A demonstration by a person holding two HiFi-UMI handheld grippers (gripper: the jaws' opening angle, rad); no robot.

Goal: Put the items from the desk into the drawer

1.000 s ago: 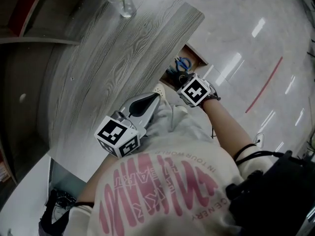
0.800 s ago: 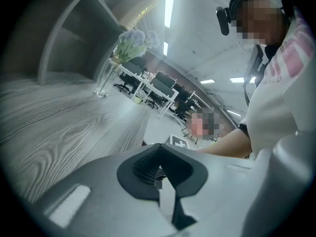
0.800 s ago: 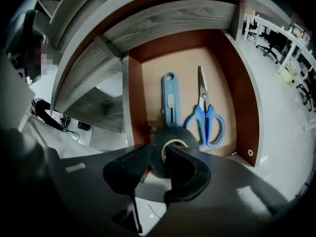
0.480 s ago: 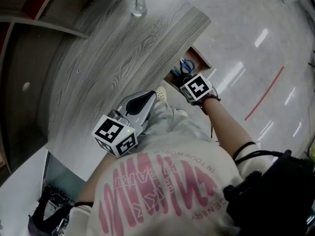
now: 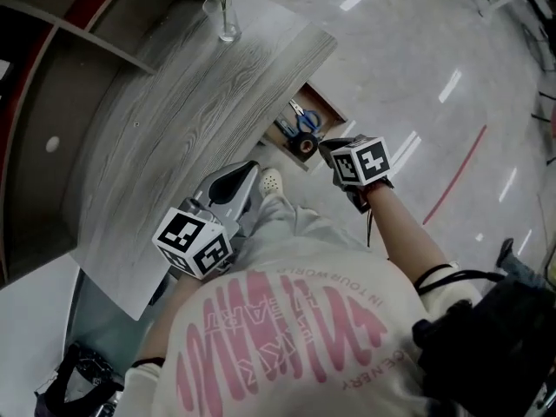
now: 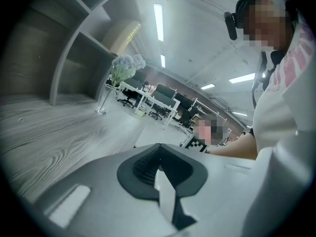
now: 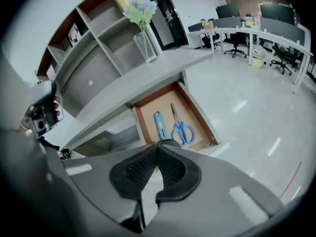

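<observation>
Head view: left tongs (image 5: 250, 168) closed empty, right tongs (image 5: 327, 146) just closed empty; shirt (image 5: 287, 328) reads "WORLD".

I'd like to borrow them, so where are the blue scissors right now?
In the right gripper view, the blue scissors lie in the open drawer under the desk, right of the blue cutter.

We record a cream shirt (image 5: 300, 268) printed with large pink lettering (image 5: 261, 346), pale trousers (image 5: 291, 220) and a white shoe (image 5: 271, 181) with holes. Black bands (image 5: 434, 276) circle the right forearm. The left gripper (image 6: 159, 152) and right gripper (image 7: 157, 143) have grey shells, black ribbed pads (image 7: 133, 172), and cubes (image 5: 193, 243) bearing black-and-white square markers.
</observation>
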